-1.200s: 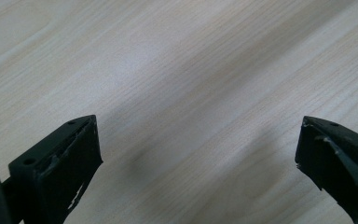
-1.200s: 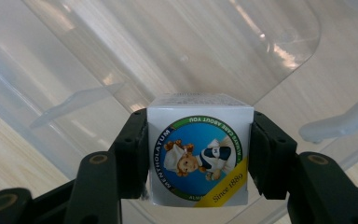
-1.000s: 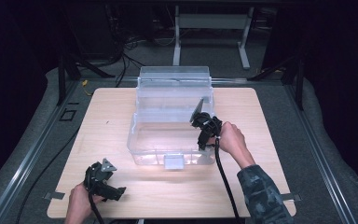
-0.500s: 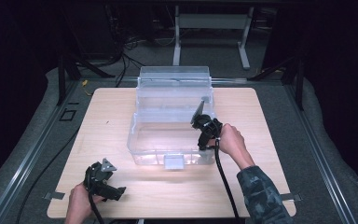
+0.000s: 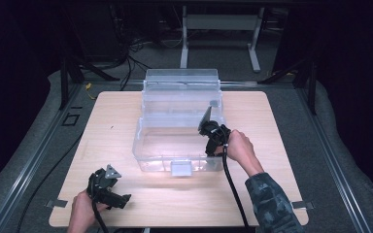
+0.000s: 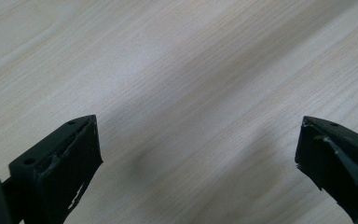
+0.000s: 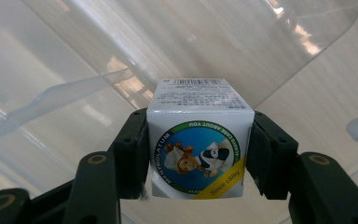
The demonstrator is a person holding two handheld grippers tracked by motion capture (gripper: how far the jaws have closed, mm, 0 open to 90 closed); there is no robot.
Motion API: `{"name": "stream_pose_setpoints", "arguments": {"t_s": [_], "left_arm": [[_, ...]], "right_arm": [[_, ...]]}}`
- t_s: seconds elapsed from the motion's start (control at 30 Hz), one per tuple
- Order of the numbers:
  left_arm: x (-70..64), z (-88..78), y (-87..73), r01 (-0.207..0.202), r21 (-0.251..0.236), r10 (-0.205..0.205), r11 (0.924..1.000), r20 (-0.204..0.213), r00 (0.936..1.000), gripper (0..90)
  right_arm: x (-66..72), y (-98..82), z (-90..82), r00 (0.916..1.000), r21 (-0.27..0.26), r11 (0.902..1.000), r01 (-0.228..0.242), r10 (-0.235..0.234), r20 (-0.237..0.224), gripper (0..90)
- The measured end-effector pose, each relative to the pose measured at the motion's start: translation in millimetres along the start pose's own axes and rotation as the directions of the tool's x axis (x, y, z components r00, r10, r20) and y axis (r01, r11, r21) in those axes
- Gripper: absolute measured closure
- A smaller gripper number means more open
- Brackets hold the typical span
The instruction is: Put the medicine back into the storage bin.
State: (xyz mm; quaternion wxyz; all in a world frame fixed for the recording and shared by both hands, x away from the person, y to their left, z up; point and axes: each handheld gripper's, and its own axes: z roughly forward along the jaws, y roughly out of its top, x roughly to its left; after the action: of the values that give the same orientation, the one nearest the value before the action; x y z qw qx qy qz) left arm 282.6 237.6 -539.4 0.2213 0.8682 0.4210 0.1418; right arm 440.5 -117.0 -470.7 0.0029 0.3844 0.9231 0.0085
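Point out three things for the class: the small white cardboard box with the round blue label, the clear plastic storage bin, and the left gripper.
small white cardboard box [image 7: 199,140]: right gripper view, on its labelled front face.
clear plastic storage bin [image 5: 181,168]: high view, on its front latch.
left gripper [image 6: 198,158]: left gripper view, midway between its open jaws.

Both grippers black w/ trailing black cables; left gripper [image 5: 108,189] has grey 3-cornered plate; right sleeve [image 5: 272,204] camo

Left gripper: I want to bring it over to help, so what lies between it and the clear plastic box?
Bare wooden tabletop; the high view shows nothing between the left gripper and the clear box.
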Motion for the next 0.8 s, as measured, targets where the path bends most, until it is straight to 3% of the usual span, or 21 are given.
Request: {"name": "stream_pose_setpoints", "arguments": {"t_s": [0.17,0.33,0.43,0.5,0.7,0.77,0.8], "left_arm": [[-0.1,0.1,0.0,0.0,0.001,0.0,1.0,-0.001,1.0,0.2],[0.2,-0.1,0.3,-0.005,0.003,0.005,1.0,0.001,1.0,0.2],[0.0,0.0,0.3,-0.003,0.002,0.003,1.0,0.0,1.0,0.2],[0.1,0.1,0.3,-0.002,0.002,0.002,1.0,0.001,1.0,0.2],[0.2,0.2,0.3,-0.002,0.001,0.002,1.0,0.001,1.0,0.2],[-0.4,0.3,0.4,-0.002,0.003,0.002,1.0,0.003,1.0,0.2],[-0.6,0.2,0.3,0.001,-0.002,-0.001,1.0,0.001,1.0,0.2]], "right_arm": [[-0.1,0.6,0.4,1.0,0.016,0.9999,-0.001,0.001,0.007,45.7],[0.3,0.0,3.8,0.9997,0.001,1.0,-0.001,0.001,0.024,45.8],[0.6,0.6,4.1,0.9997,0.005,1.0,-0.001,0.001,0.023,45.7],[0.3,1.1,5.3,0.9999,0.003,0.9999,-0.011,0.011,-0.003,45.4],[0.5,1.3,5.1,0.9999,0.006,0.9999,-0.012,0.012,-0.007,42.6],[0.7,1.4,3.8,0.9999,0.004,1.0,0.004,-0.004,0.014,41.7],[0.1,1.2,0.1,1.0,0.005,1.0,-0.007,0.007,-0.004,39.4]]}}
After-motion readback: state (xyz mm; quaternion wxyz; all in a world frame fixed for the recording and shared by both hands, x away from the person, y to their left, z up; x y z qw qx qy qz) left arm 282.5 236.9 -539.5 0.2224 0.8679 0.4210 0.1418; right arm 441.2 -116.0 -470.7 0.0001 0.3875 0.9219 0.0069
